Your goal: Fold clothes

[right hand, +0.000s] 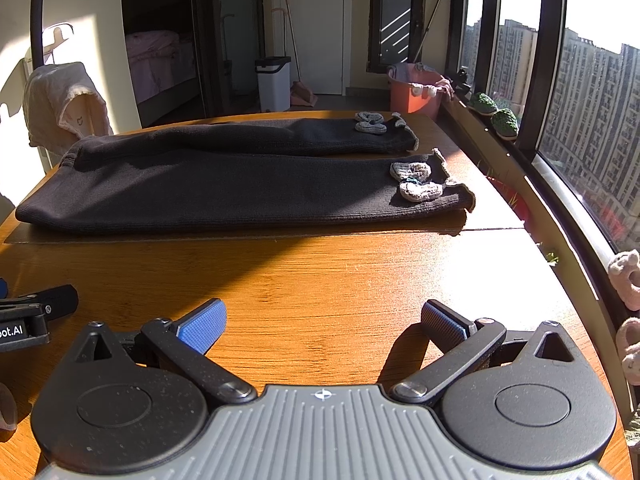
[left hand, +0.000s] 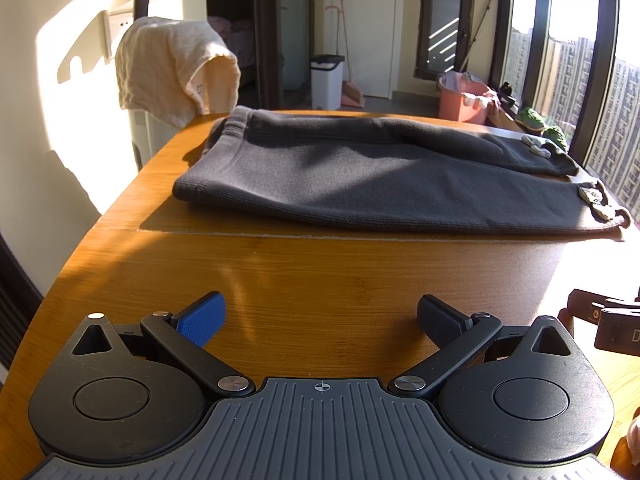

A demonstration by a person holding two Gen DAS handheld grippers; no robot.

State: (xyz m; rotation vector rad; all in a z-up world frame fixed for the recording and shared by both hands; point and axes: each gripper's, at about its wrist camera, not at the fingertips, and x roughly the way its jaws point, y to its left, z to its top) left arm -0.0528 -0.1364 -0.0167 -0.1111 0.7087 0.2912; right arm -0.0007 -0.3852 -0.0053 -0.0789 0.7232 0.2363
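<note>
One pair of dark grey trousers [left hand: 360, 176] on the table [left hand: 320, 280]; two legs, each with a cluster of pale knitted trims near the cuff. I count two pieces on the far leg [right hand: 370, 122] and two on the near leg [right hand: 416, 182] in the right view.

Two tongs. Left gripper [left hand: 322, 320] shows at the bottom of its own view, fingers spread wide, holding nothing; one blue pad [left hand: 204, 320] and one dark pad [left hand: 440, 320] over bare wood. Right gripper [right hand: 324, 322] likewise released, nothing between its fingers. Each gripper's edge shows in the other's view: left at the left margin of the right view, right at the right margin of the left view.

Table is orange-brown wood with a seam running left to right just in front of the trousers. Strong sun and hard shadows fall across it.

Room: one cream towel [left hand: 172, 68] draped over something at upper left; one white bin [left hand: 327, 80] by the doorway, upper centre; one pink tub [left hand: 466, 100] with laundry, upper right; big windows [right hand: 580, 100] down the right side with tower blocks outside; two green items on the sill [right hand: 494, 114]. A bed [right hand: 156, 56] shows through the dark doorway in the right view.

Trousers lie flat in the middle of both frames, beyond the seam, well apart from both grippers. Long axis runs left to right: waistband at frame left, cuffs at frame right. Legs lie side by side, near leg closest to me.
</note>
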